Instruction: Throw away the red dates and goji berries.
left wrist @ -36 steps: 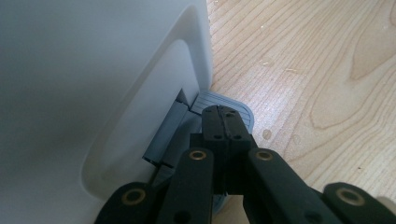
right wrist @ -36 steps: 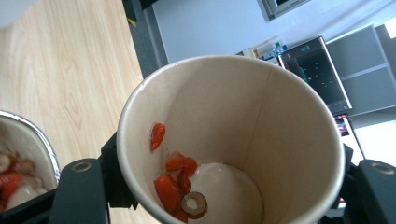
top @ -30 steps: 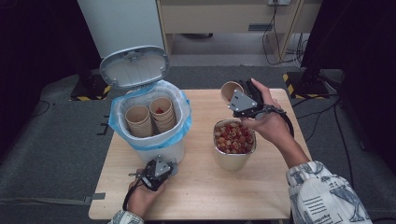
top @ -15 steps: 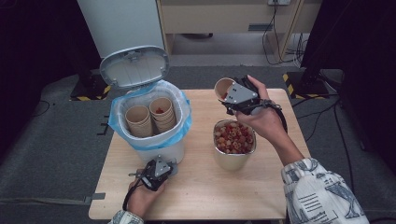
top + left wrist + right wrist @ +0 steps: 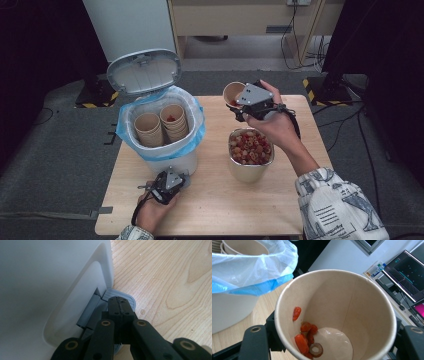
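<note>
A white pedal bin (image 5: 172,159) with a blue liner stands on the table's left, its lid (image 5: 144,71) raised. Inside it stand stacked paper cups (image 5: 173,121). My left gripper (image 5: 181,176) is shut, with nothing between its jaws, and its tips (image 5: 120,302) rest on the bin's grey pedal (image 5: 113,293). My right gripper (image 5: 239,104) is shut on a paper cup (image 5: 232,91), held tilted above the table's far side. A few red dried pieces and a ring slice lie in that cup (image 5: 332,297), with the right gripper (image 5: 334,340) clamped on its sides.
A metal container (image 5: 248,170) full of red and pale dried pieces stands near the table's middle right, just below the held cup. The wooden table (image 5: 215,210) has free room at the front. A white cabinet and cables are beyond the far edge.
My right gripper has carried the cup a little to the left, toward the bin. The left gripper stays on the pedal and the lid stays up.
</note>
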